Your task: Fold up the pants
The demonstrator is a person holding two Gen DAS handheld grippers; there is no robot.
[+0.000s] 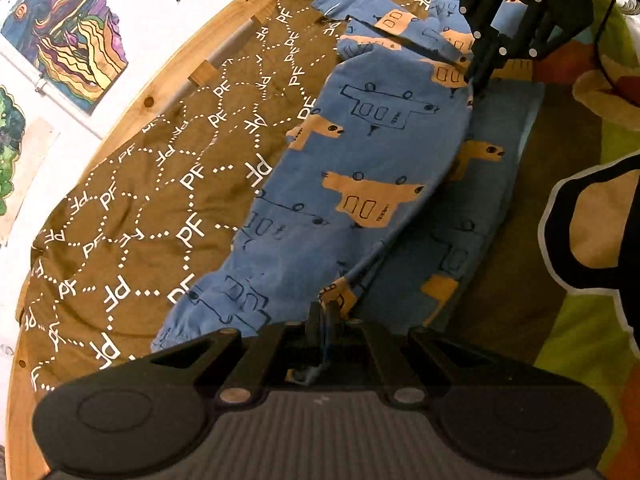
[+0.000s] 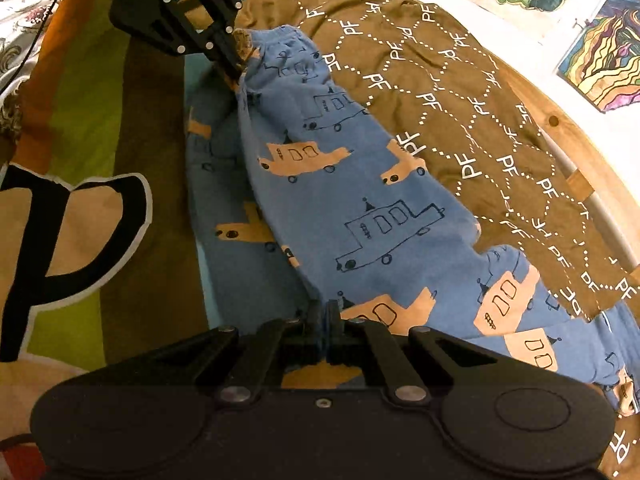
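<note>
Blue children's pants [image 1: 360,152] with tan and outlined car prints lie on a bed, one leg raised over the other leg. My left gripper [image 1: 322,316] is shut on the edge of the raised leg near its cuff. My right gripper [image 2: 328,316] is shut on the same leg's edge near the waist end. The right gripper shows in the left wrist view [image 1: 476,76] at the top, pinching the cloth. The left gripper shows in the right wrist view [image 2: 236,68] at the top left, pinching the cuff. The pants [image 2: 352,200] hang between both grippers.
A brown blanket [image 1: 160,200] with white "PF" print lies under and beside the pants. A striped green, brown and tan bedcover [image 2: 100,140] lies on the other side. A wooden bed frame [image 1: 160,80] and a wall with drawings [image 1: 68,20] border the bed.
</note>
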